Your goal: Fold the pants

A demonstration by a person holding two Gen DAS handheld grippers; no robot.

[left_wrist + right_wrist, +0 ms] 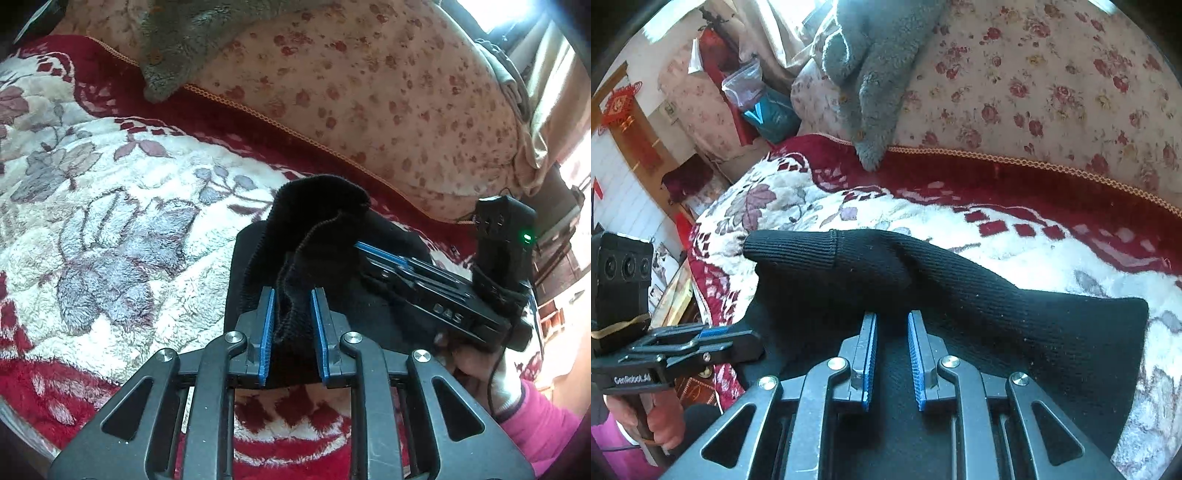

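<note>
looking down the left wrist view, the left gripper (292, 295) has its blue pads pinching a bunched edge of the black pants (317, 221), lifted off the fleece blanket (110, 221); the right gripper (380, 258) comes in from the right, buried in the same cloth. over to the right wrist view: the right gripper (892, 321) is narrowed on a fold of pants (997, 314), cuff draped to the left, left gripper (713, 334) alongside. best to keep both pinches firm, carry the edges level, and lay them square.
</note>
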